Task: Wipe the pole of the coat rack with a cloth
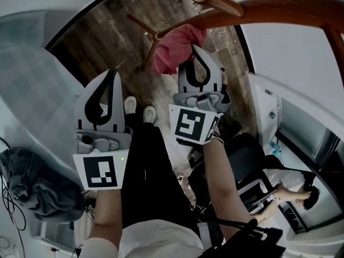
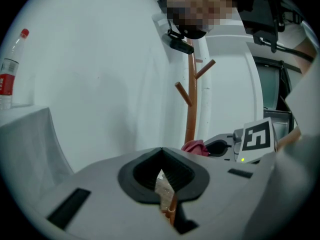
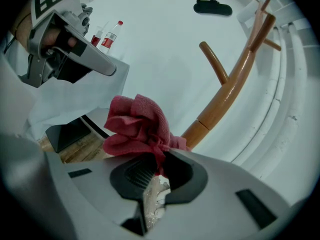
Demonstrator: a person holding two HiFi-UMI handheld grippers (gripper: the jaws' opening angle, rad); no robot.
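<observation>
Clench the right gripper fingers on the crumpled red terry cloth, now at the low part of the brown wooden coat-rack pole, press it on and stroke lengthwise, with the left gripper, fingers closed on nothing, held clear at left.

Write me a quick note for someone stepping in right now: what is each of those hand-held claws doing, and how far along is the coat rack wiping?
Right gripper: shut on the red cloth, which bunches out past its jaws.
Left gripper: shut with nothing in it, apart from the rack.
Coat rack pole: wooden, just beyond the cloth. I cannot tell whether the two touch.
Done: the cloth is gripped and sits next to the pole. The pictures do not show how much has been wiped.
Left: rub the cloth along the pole.
</observation>
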